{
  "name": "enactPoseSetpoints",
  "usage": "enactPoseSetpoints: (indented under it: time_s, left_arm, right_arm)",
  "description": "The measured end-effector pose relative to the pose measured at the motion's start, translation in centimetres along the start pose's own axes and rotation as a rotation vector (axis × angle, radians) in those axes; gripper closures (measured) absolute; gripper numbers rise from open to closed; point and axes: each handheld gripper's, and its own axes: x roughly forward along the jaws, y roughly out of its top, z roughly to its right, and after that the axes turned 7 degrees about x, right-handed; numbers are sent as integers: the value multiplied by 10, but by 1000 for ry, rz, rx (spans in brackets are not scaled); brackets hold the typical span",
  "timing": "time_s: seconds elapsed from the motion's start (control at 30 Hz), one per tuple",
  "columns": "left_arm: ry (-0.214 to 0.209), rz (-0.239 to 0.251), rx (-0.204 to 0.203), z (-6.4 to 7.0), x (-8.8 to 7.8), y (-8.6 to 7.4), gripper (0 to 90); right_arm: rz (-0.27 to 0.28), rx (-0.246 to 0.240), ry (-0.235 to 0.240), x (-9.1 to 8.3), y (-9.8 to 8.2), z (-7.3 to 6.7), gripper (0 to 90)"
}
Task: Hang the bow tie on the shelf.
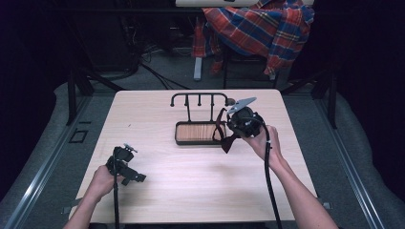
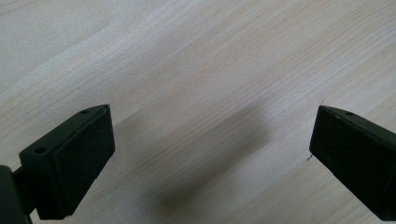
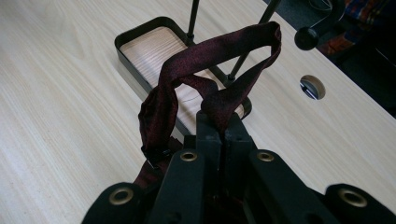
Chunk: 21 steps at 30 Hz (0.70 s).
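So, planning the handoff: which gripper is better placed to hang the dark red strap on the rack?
The right gripper: it already clamps the strap beside the rack. The left gripper is open, far off.

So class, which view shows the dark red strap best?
The right gripper view: the strap loops up close, pinched in the right gripper. The high view shows it small, hanging beside the rack. The left gripper view faces bare table.

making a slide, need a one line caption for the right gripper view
Right gripper shut on a dark red strap, its loop raised over the wood-lined tray of a black hook stand.
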Motion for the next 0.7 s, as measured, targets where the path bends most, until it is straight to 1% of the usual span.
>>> enactPoseSetpoints:
  time_s: [0.1,0.4,0.47,0.7]
  left_arm:
    - [-1,1,1,0,0,0,1]
    - [-1,0,1,0,0,0,1]
    - [-1,0,2,0,0,0,1]
    - [-1,0,2,0,0,0,1]
  right_arm:
    - [-5,-6,-7,0,3,1,876]
    - [10,3,-22,-2,12,5,876]
    - [6,-2,-27,-2,14,7,876]
    - [7,8,-39,-3,19,12,876]
